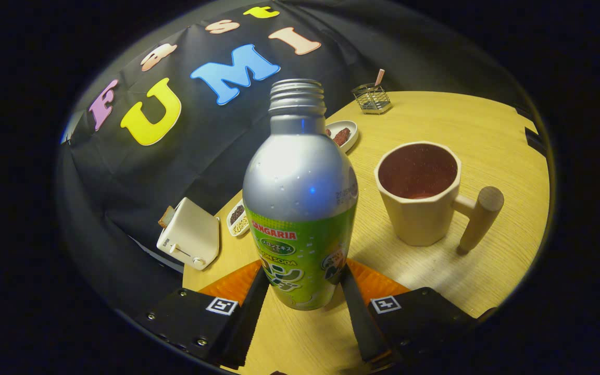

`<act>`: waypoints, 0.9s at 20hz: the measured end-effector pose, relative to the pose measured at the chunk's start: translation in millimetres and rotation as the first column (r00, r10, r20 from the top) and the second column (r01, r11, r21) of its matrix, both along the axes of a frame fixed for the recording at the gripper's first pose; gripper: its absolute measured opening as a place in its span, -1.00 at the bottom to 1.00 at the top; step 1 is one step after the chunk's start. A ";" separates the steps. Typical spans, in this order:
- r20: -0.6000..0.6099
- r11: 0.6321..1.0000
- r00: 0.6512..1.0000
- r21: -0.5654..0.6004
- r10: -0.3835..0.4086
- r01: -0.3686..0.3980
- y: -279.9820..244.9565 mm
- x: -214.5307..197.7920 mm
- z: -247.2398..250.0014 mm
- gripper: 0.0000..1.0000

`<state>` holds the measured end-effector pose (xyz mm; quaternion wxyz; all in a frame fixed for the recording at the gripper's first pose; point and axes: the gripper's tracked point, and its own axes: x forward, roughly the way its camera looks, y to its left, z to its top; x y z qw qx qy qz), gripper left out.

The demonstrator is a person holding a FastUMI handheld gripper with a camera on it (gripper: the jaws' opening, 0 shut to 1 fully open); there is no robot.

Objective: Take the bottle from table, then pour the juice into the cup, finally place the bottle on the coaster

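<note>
An uncapped silver bottle [300, 192] with a green label stands upright between my fingers. My gripper [304, 291] is shut on its lower part, one finger pressing each side. An orange coaster [229, 285] lies flat on the table just behind the bottle's base, showing on both sides of it; whether the base touches the table or the coaster I cannot tell. A cream cup [420, 198] with a wooden peg handle stands to the right, beyond the fingers. Its inside is reddish-brown, and I cannot make out a liquid level.
The round wooden table [466, 125] ends at the black cloth wall on the left. A white toaster [189, 234] with a slice of bread sits at the left edge, a small dish [237, 217] beside it. Farther back stand a plate of food [342, 134] and a wire basket [372, 98].
</note>
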<state>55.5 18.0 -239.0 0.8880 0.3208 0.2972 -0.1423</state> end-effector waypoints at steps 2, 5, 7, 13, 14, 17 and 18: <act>-0.002 0.999 1.000 -0.048 0.005 -0.005 -1.7 6.4 -1.0 0.55; 0.002 0.995 1.000 -0.103 0.014 -0.013 -3.4 15.9 -1.8 0.56; 0.009 0.990 1.000 -0.140 0.015 -0.013 -6.5 23.3 -1.6 0.56; 0.028 0.971 0.999 -0.239 0.028 -0.021 -11.5 46.3 0.4 0.56; 0.030 0.966 0.999 -0.258 0.036 -0.027 -12.6 49.9 0.4 0.55; 0.014 0.949 0.998 -0.312 0.055 -0.048 -15.1 59.5 -5.6 0.55; 0.007 0.943 0.998 -0.328 0.061 -0.055 -16.3 62.3 -8.3 0.55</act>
